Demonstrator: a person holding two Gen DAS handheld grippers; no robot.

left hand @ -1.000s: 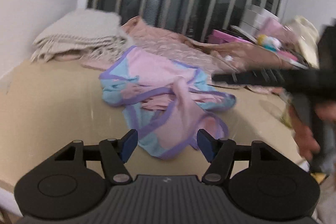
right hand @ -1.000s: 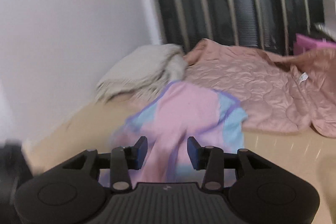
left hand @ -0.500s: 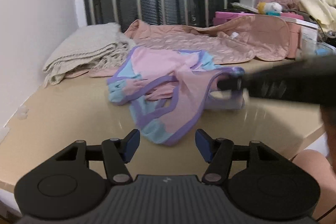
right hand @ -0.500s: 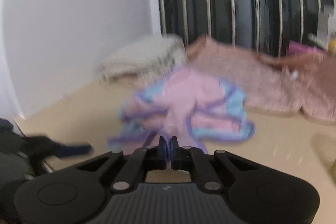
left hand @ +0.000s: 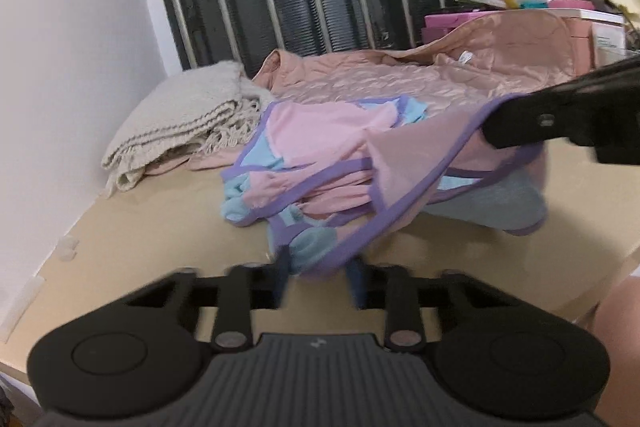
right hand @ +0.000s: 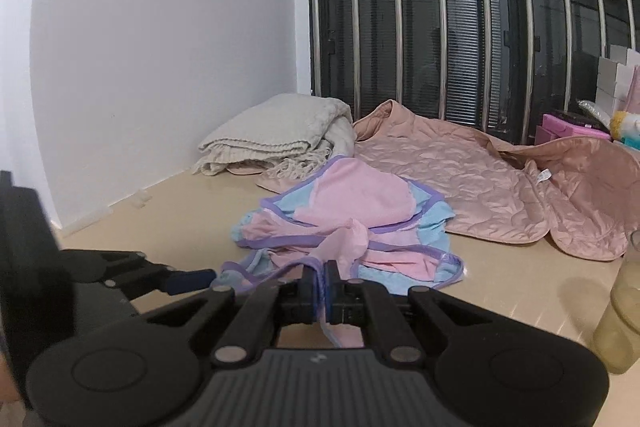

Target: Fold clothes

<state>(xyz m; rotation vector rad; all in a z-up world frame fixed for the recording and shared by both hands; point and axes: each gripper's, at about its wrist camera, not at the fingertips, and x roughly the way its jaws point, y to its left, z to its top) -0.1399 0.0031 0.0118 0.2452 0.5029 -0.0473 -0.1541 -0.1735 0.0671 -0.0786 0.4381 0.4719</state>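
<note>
While our right gripper (right hand: 320,285) keeps its fingers clenched on the purple hem of the pink-and-blue garment (right hand: 352,215), lifting one edge off the tabletop (right hand: 500,279), our left gripper (left hand: 318,281) reaches the bunched near corner — its blue fingers (left hand: 282,277) are blurred and still apart, straddling the cloth. At eleven o'clock lies a folded beige blanket (left hand: 180,119); at one o'clock, a pink quilted jacket (left hand: 400,83).

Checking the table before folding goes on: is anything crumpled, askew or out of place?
The pink and blue garment lies bunched, not flat; the right gripper pinches its purple edge. The pink quilted jacket sprawls unfolded behind it.
</note>
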